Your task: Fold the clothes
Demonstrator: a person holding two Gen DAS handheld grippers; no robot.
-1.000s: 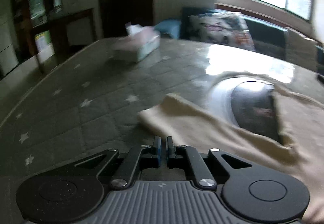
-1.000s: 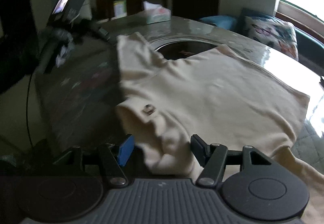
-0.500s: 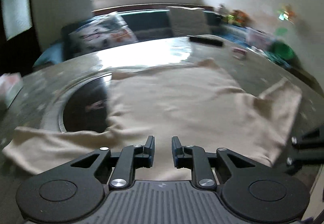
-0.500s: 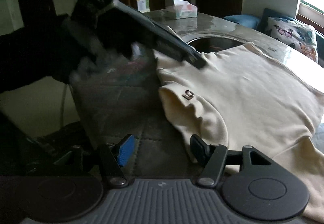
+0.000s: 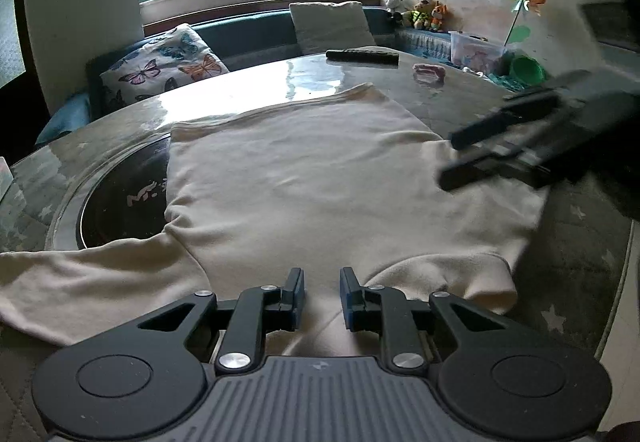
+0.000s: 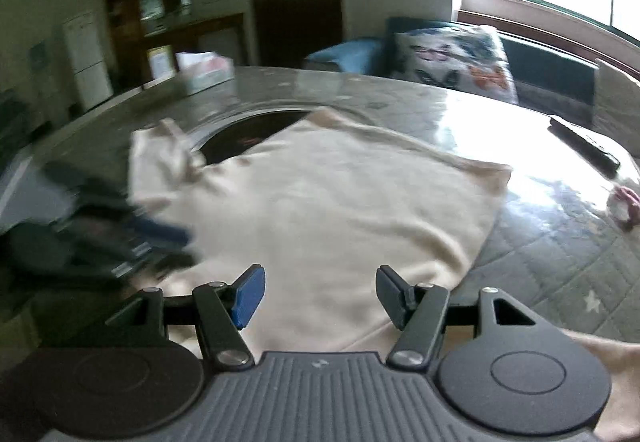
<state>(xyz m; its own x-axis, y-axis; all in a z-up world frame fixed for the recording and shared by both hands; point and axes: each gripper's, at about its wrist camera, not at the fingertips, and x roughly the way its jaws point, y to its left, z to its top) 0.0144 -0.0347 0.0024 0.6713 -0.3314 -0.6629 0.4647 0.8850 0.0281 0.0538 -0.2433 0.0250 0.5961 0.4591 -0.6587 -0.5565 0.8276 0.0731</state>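
Item 1: cream long-sleeved garment (image 5: 312, 178), spread flat over the middle of the round surface (image 5: 256, 82). One side lay over the dark round inset (image 5: 120, 198) at the centre of the surface. One sleeve (image 5: 80, 282) stretched along the near edge of the surface on the left wrist view's left; the other side ended in a rounded fold (image 5: 472, 282) near the near edge on that view's right.

Item 2: left gripper (image 5: 322, 296), over the near hem of the garment. Its jaws stood a narrow gap apart, with cloth showing beneath the gap and nothing pinched between the pads.

Item 3: right gripper (image 6: 318, 296), over the garment's near portion in its own view. Its jaws stood wide, with cloth below them and nothing held. In the left wrist view it appeared blurred above the far right part of the garment (image 5: 520, 146).

Item 4: dark remote-like bar (image 5: 362, 56), at the far edge of the surface.

Item 5: small pink object (image 5: 430, 72), just beside the bar, nearer the far right edge; too small to identify.

Item 6: tissue box (image 6: 206, 72), at the far left edge in the right wrist view, blurred.

Item 7: butterfly-print cushion (image 5: 160, 68), on the bench beyond the surface, below the window.
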